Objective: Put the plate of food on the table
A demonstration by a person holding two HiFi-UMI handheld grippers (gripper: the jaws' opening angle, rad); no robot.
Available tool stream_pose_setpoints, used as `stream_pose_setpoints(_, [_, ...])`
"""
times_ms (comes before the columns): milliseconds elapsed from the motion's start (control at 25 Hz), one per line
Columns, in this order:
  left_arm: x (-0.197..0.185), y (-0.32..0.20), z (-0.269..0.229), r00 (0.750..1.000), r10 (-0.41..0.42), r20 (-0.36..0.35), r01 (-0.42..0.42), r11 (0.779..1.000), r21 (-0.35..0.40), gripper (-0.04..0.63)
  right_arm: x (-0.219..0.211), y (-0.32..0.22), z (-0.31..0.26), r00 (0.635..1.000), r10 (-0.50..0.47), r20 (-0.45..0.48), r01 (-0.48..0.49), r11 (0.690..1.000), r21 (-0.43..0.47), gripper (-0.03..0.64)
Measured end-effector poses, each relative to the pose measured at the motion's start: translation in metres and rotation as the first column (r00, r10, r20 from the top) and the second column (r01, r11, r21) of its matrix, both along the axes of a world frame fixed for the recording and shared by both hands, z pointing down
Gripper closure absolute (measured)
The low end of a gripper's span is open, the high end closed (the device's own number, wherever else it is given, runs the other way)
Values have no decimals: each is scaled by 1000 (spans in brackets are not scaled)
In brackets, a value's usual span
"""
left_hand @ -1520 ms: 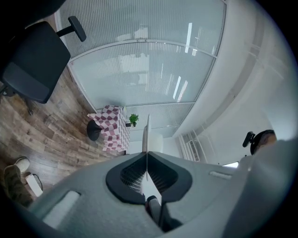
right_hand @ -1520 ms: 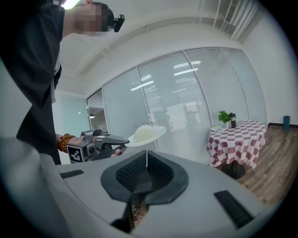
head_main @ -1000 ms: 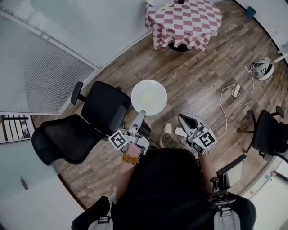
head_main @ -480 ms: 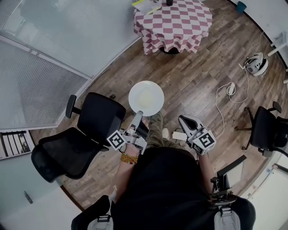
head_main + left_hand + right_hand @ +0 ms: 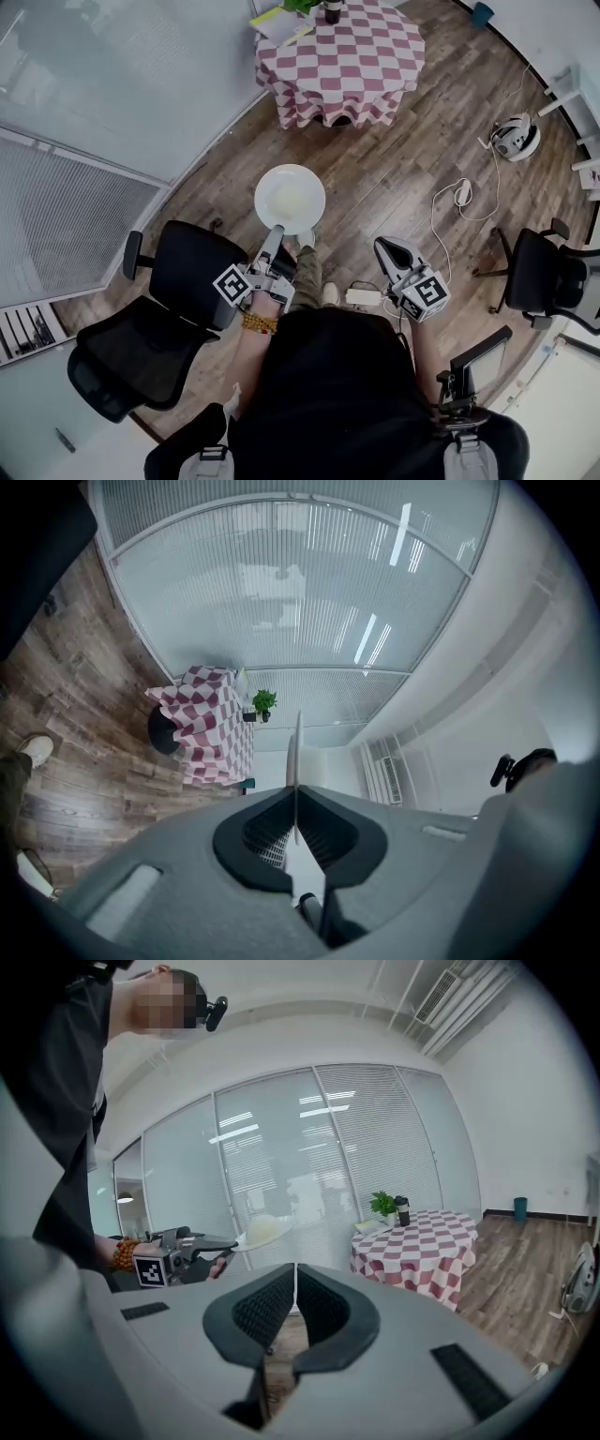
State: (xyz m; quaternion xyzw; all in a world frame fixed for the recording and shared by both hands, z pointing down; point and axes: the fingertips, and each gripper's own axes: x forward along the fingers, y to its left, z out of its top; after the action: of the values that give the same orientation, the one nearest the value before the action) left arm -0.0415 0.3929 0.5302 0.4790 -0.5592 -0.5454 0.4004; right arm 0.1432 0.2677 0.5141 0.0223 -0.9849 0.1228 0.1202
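The left gripper [image 5: 275,232] reaches forward from a bent arm, its jaws clamped on the rim of the plate [image 5: 291,192]. The right gripper [image 5: 384,248] is held near the body, jaws pressed together, empty.

**Items part-seen: plate and far worktop**
Plate [image 5: 293,752]: edge-on between the jaws of the left gripper [image 5: 295,803], so its upper face is hidden in that gripper's view. Food [image 5: 293,200]: a pale heap, kind too small to tell. Worktop [image 5: 347,66], well beyond the jaws: far side cropped by the picture's upper edge, along with the bottle [image 5: 333,9] and plant [image 5: 302,5].
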Motion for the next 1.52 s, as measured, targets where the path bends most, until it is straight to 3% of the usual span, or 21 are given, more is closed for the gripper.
stream_pose_setpoints(240, [-63, -32, 7, 1000, 1, -25, -1, 1000, -24, 583, -62, -30, -14, 1000, -9, 1, 9, 1000, 19, 603])
stream_pose_setpoints(400, [-101, -56, 10, 999, 22, -28, -23, 999, -32, 583, -91, -58, -19, 999, 45, -15, -44, 998, 46, 603])
stream_pose_setpoints(840, [-186, -110, 20, 997, 67, -36, -68, 997, -35, 583, -172, -106, -35, 997, 80, -8, -79, 989, 123, 603])
stream_pose_setpoints(1000, [-203, -131, 20, 997, 81, -12, -82, 995, -57, 583, -183, -126, -30, 995, 98, -4, -97, 989, 114, 603])
stream_pose_setpoints(1240, [-216, -176, 23, 997, 62, -35, -64, 995, -75, 583, -196, -182, -19, 992, 125, 17, -125, 990, 63, 603])
stream_pose_setpoints(1520, [-212, -261, 19, 998, 56, -37, -59, 994, -89, 583, -210, -273, -19, 993, 116, 29, -118, 992, 49, 603])
